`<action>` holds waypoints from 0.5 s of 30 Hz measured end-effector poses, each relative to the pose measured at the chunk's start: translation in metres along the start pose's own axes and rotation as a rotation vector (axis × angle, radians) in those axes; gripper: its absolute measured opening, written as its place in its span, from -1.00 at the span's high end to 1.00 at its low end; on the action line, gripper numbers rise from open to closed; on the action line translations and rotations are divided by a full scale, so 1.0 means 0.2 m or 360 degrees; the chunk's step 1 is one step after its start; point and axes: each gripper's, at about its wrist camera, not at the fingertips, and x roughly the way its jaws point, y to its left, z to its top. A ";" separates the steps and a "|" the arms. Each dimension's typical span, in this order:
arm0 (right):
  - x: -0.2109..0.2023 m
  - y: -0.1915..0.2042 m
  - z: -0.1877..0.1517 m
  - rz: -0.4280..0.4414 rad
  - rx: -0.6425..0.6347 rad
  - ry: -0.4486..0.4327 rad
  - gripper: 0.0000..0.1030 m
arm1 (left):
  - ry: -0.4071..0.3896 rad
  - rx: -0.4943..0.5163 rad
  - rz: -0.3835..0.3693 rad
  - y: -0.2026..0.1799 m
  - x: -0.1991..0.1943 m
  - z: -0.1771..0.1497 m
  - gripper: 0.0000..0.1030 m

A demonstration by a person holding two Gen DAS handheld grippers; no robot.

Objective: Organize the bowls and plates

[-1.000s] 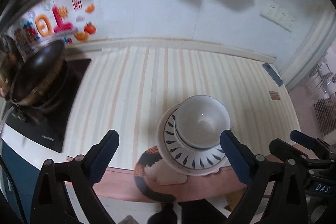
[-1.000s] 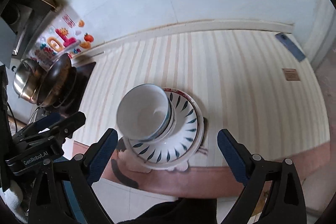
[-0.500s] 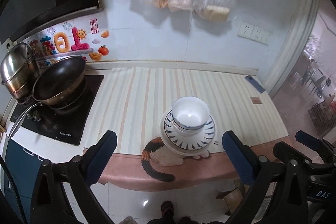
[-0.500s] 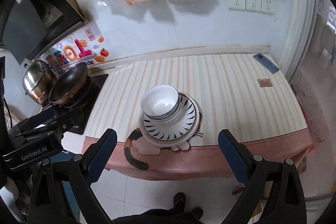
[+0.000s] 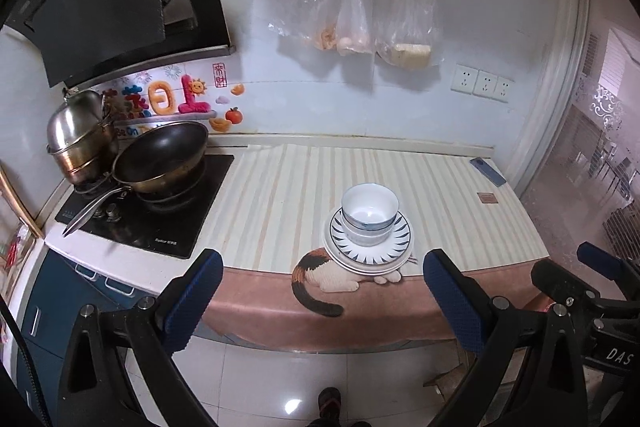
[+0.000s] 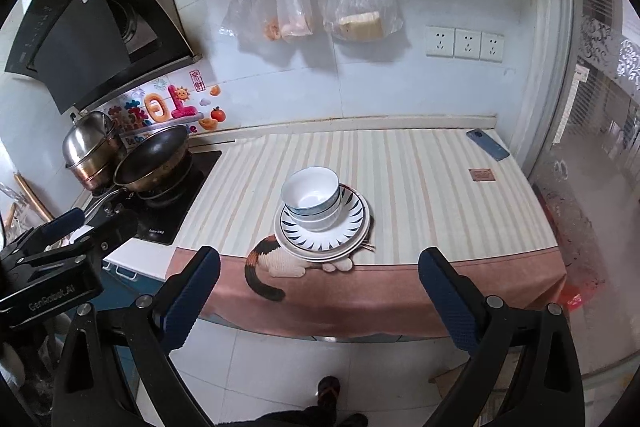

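White bowls with blue rims sit nested on stacked blue-patterned plates near the front edge of the striped counter. The stack also shows in the right wrist view, bowls on plates. My left gripper is open and empty, held well back from the counter over the floor. My right gripper is open and empty too, equally far back. The left gripper body shows at the left of the right wrist view.
A black wok and a steel pot stand on the cooktop at the left. A phone and a small brown square lie at the counter's far right. Plastic bags hang on the wall.
Both grippers have pulled back and away from the stack, which now looks much smaller. The bowls and plates stay where they were on the counter.
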 end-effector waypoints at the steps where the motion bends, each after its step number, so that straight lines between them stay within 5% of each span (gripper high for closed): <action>1: -0.02 0.00 -0.01 -0.0003 -0.0004 -0.0012 -0.97 | -0.0012 -0.0003 0.0007 -0.01 -0.03 -0.02 -1.00; 15: -0.24 -0.05 -0.09 -0.0011 -0.0035 -0.0112 -0.98 | -0.0099 0.0028 0.0109 -0.12 -0.22 -0.13 -1.00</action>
